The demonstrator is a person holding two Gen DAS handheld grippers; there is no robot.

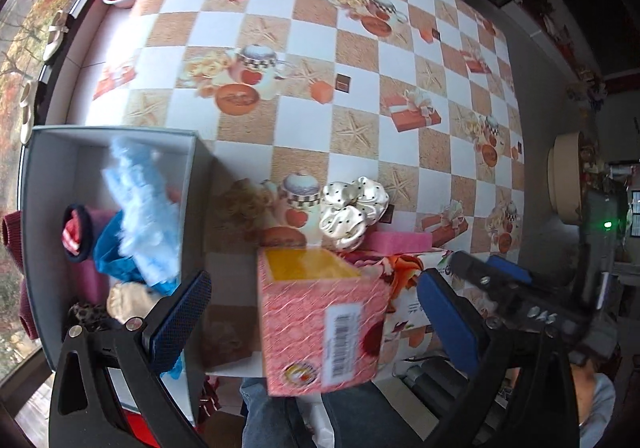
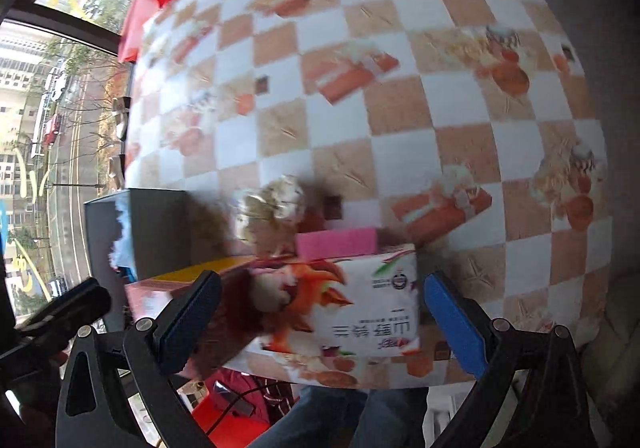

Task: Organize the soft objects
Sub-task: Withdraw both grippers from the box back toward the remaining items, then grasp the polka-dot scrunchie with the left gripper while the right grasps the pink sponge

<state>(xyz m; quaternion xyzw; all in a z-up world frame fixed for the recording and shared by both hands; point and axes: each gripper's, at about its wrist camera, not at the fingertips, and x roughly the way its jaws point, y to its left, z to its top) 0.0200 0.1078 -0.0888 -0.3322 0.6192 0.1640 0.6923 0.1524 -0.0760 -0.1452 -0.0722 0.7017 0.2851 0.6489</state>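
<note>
Scrunchie (image 1: pixel 354 211), cream with dark dots, lies on the checkered table (image 1: pixel 360 47) just behind the carton (image 1: pixel 324 324), touching a pink sponge (image 1: pixel 400 240). Carton, printed pink and white with a barcode, stands at the near table edge and blocks both grippers' line to it. Gray box (image 1: pixel 112 139), left of carton, holds blue fluffy cloth (image 1: pixel 140 199) and other soft items. Left gripper (image 1: pixel 316 324) gapes wide, empty, either side of the carton; right gripper (image 2: pixel 320 324) likewise. Right view is blurred; only the left shows inside the box.
</note>
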